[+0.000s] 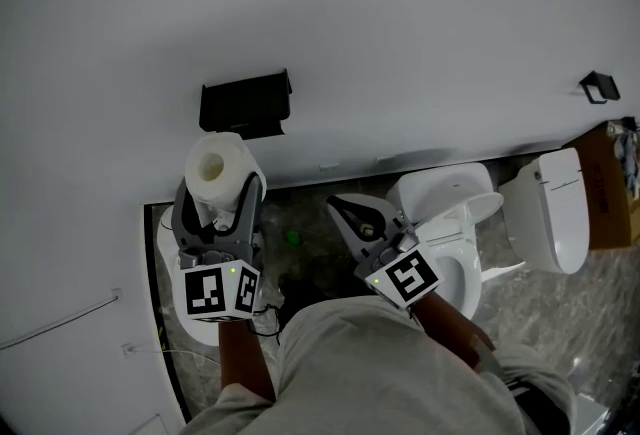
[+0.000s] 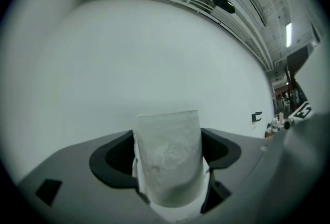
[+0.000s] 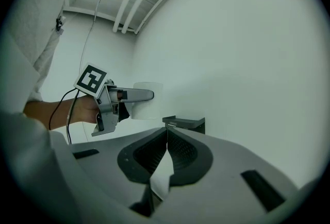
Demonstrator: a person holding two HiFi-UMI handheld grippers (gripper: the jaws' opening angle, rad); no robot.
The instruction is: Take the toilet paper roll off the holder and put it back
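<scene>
A: Where's the roll?

B: The white toilet paper roll [image 1: 222, 168] is off the black wall-mounted holder [image 1: 245, 103]. It's held just in front of and below the holder in the head view, apart from it.

A: Who has it?

B: The left gripper [image 1: 222, 187]. Its jaws are spread wide, with one pad pressed on each side of the roll, so it's grasped across the width.

A: Axis?

B: Upright. The long axis is vertical and the hollow core opening faces up at the head camera. In the left gripper view the roll stands tall between the jaws, with a loose edge of paper down its left side.

A: Other tongs?

B: The right gripper [image 1: 340, 208] is clenched, tips meeting, with nothing in it. It hangs to the right of the roll and points at the white wall [image 1: 400, 23]. Its own view shows the holder ahead, with the roll to the holder's left.

A: Containers?

B: A white toilet [image 1: 445, 191] stands under the right gripper on the marbled floor [image 1: 610, 303]. The bowl looks open, but I can't tell what's in it. A brown cardboard box [image 1: 606, 193] sits at the far right, its contents too small to read.
</scene>
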